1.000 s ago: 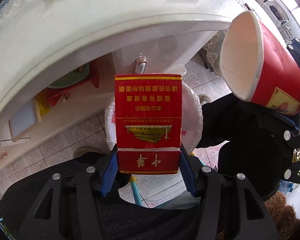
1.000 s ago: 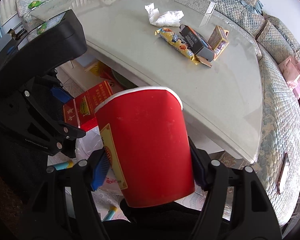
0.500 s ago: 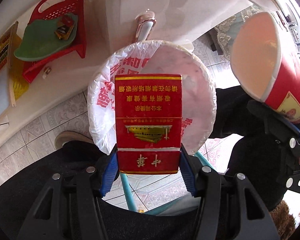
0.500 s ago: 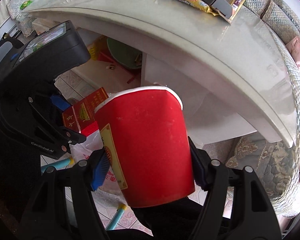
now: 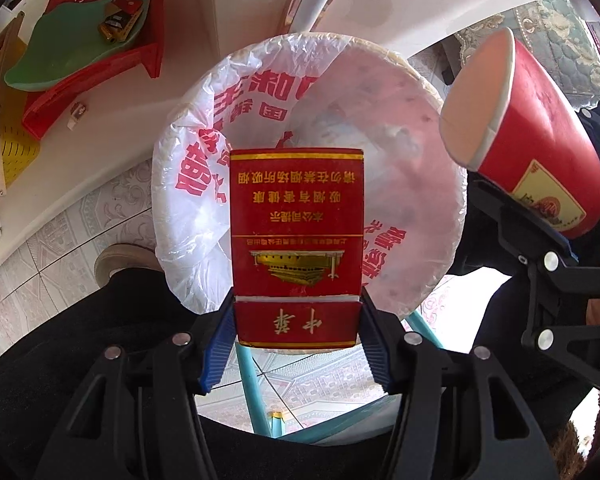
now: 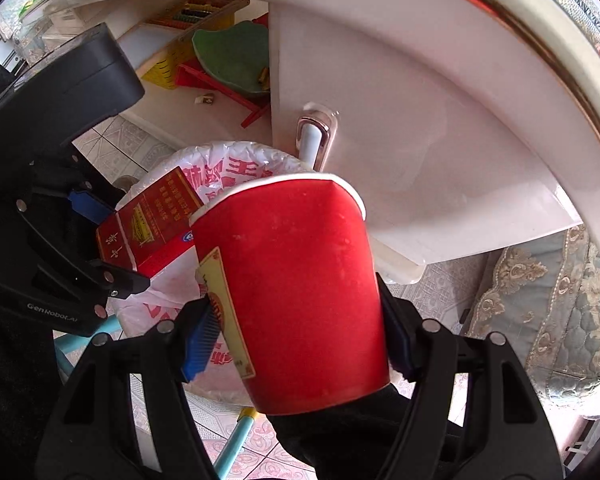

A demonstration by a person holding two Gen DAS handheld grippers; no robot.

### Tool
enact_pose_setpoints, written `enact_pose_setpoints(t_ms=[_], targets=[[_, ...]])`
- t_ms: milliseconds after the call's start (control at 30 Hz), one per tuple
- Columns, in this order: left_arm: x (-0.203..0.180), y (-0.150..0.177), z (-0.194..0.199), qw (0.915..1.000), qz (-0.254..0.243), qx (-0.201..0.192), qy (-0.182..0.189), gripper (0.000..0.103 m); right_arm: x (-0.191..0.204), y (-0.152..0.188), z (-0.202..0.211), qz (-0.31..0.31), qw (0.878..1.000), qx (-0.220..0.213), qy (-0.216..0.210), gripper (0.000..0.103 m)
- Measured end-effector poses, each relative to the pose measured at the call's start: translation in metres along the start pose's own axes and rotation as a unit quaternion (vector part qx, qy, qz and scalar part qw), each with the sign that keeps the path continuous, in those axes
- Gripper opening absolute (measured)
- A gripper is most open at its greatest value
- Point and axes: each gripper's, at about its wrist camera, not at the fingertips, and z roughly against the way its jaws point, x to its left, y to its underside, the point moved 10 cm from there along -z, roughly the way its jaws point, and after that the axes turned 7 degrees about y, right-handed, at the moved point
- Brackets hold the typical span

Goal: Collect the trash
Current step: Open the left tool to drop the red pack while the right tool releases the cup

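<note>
My left gripper (image 5: 298,330) is shut on a red cigarette pack (image 5: 296,232) and holds it above the open mouth of a trash bin lined with a white plastic bag (image 5: 400,128). My right gripper (image 6: 300,344) is shut on a red paper cup (image 6: 300,280), tilted, also over the bin (image 6: 236,160). The cup shows at the right in the left wrist view (image 5: 540,136). The left gripper with the pack (image 6: 152,220) shows at the left of the right wrist view. The bin looks empty inside.
The bin stands on a tiled floor (image 5: 60,240) beside a white table's underside and leg (image 6: 420,120). A red basket with a green tray (image 5: 72,40) sits on the table's lower shelf. A turquoise stool frame (image 5: 256,392) is near. A sofa (image 6: 560,300) is to the right.
Both grippers have dropped from table height to below the table edge and moved over the bin, which now looks larger and closer. Both still hold their items.
</note>
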Motion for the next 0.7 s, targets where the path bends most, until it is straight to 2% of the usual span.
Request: enact_pose_setpoints(t_ms=[267,700], targets=[[0.008,-0.003,-0.017,0.9997,0.013,0.019,-0.007,0.055,0.011,0.009,-0.026,0.01,1.0,0.027,0.001,0.068],[0.003,-0.004,-0.032,0.999,0.007,0.044,-0.011,0.055,0.012,0.012,-0.041,0.0,0.999,0.044,-0.002,0.068]])
